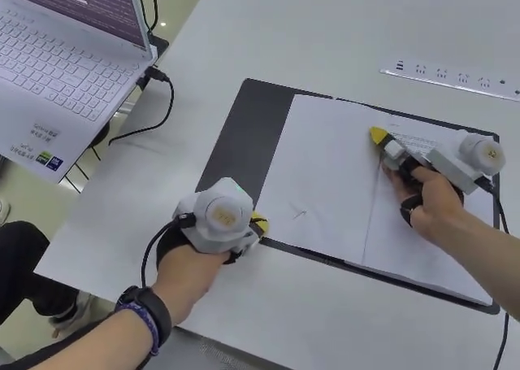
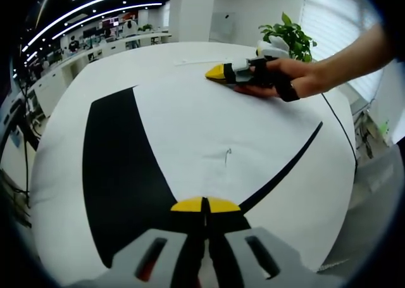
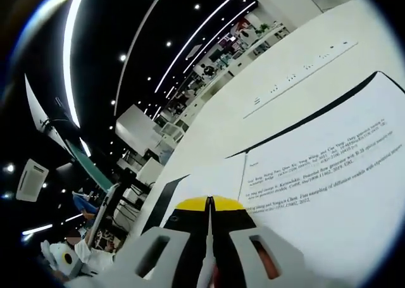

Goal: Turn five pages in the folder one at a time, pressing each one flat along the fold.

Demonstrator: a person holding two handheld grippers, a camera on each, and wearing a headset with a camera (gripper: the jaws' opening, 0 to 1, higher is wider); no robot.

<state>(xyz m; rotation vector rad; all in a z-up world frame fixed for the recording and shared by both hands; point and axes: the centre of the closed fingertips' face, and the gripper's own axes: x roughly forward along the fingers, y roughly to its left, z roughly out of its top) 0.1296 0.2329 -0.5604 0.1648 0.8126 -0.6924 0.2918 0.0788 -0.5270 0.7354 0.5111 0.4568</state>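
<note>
When looked at from the head view, the folder (image 1: 244,134) lies open on the white table (image 1: 325,28), with its black cover down and its white pages up. The left tongs (image 1: 258,223) sit at the folder's near edge, beside its blank page (image 1: 325,175). The right tongs (image 1: 379,135) lie on the folder's fold, toward its far edge. A laptop (image 1: 65,69) stands well apart from the folder.

From the left gripper view, the left tongs are pressed together and hold nothing. Their yellow tips are over the folder's black edge.

From the right gripper view, the right tongs are pressed together too, with nothing between them. They point along the folder's fold, next to the printed page (image 3: 329,174).

The pages look thin, light and floppy, so they would likely bend easily and could crease or tear if pulled hard. Smooth sheets may cling together. The best place to take hold is probably the printed page's outer edge or corner, away from the folder's fold, pinching just one sheet.
</note>
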